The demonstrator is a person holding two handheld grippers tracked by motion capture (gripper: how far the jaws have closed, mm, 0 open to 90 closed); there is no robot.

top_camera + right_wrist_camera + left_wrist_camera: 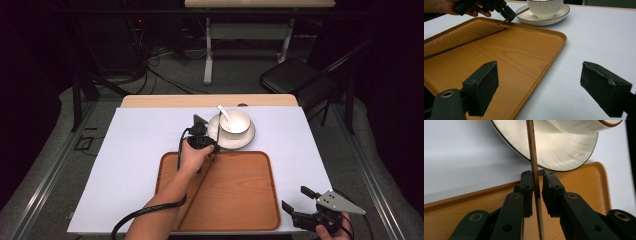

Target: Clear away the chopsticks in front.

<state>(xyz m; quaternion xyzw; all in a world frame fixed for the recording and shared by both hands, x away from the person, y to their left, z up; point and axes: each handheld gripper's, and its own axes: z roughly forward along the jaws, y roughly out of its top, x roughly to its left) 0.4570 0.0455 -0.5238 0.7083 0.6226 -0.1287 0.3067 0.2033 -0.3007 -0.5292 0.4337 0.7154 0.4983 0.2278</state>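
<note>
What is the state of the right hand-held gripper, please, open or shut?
Open. The right hand-held gripper has its jaws spread wide apart, with nothing between them, above the tray's edge.

the left forearm (160, 200) comes in from the bottom edge and stretches forward, the left hand (192, 155) wrapped round the left gripper (212, 148), cable trailing back along the arm. its jaws stand nearly closed, pinching a thin stick (534, 177) between the pads (527, 187). the right hand (334, 231) sits low at the near right corner, holding the right gripper (296, 199) with its grey plate on top, jaws spread wide apart, nothing between them.
</note>
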